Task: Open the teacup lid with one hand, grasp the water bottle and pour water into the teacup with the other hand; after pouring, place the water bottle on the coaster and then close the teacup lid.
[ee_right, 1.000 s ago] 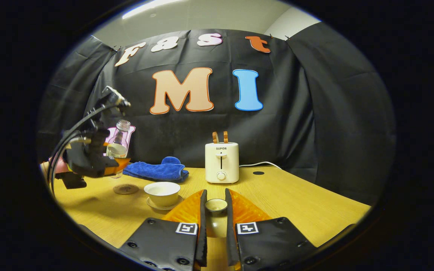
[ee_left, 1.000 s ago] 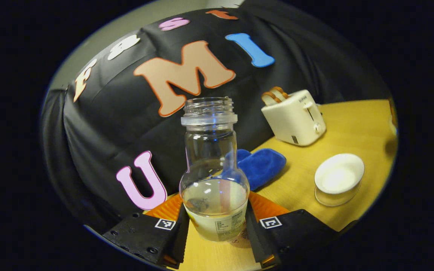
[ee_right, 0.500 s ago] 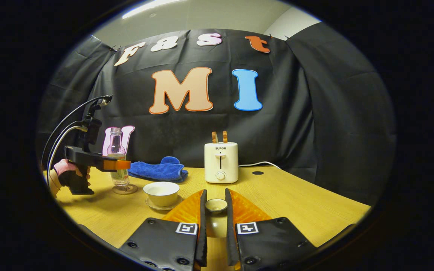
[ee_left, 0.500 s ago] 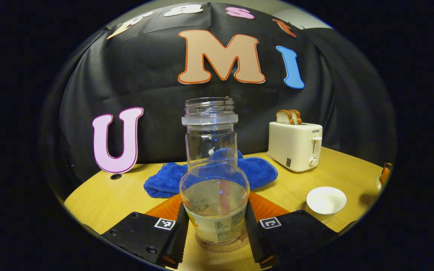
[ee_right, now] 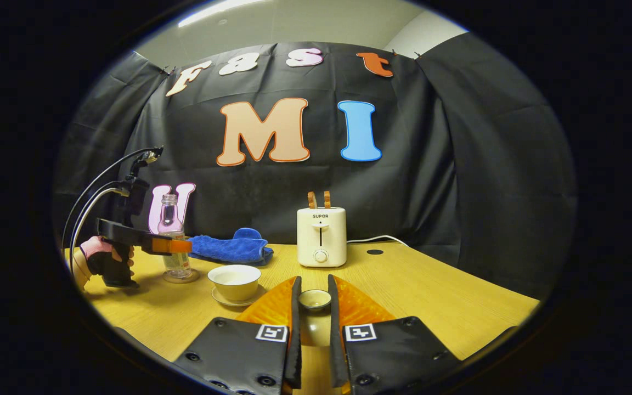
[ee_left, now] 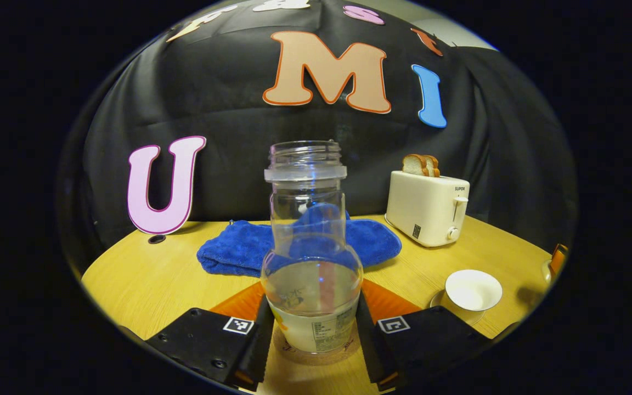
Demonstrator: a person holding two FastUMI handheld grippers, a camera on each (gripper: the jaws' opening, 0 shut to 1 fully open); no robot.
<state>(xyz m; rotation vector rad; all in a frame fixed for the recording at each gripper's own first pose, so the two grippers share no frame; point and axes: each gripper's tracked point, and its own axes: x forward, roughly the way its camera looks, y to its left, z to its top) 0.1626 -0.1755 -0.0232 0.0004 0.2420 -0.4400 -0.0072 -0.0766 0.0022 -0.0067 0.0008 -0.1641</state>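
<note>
The water bottle (ee_left: 311, 258) stood upright on the coaster (ee_left: 313, 351), clamped between the left gripper (ee_left: 311, 334) fingers. If they opened unevenly, the capless bottle could tip and spill. The open teacup (ee_right: 235, 281) sat just beside it on its saucer. The right gripper (ee_right: 312, 323) held the lid (ee_right: 315, 299) aloft; a hurried swing might clip the bottle.

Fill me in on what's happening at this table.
A person works two tongs. The left tongs grip the open bottle, upright on the coaster with water in it. The right tongs hold the lid up off the table. The teacup sits uncovered on its saucer, right of the bottle. Closing it remains.
</note>
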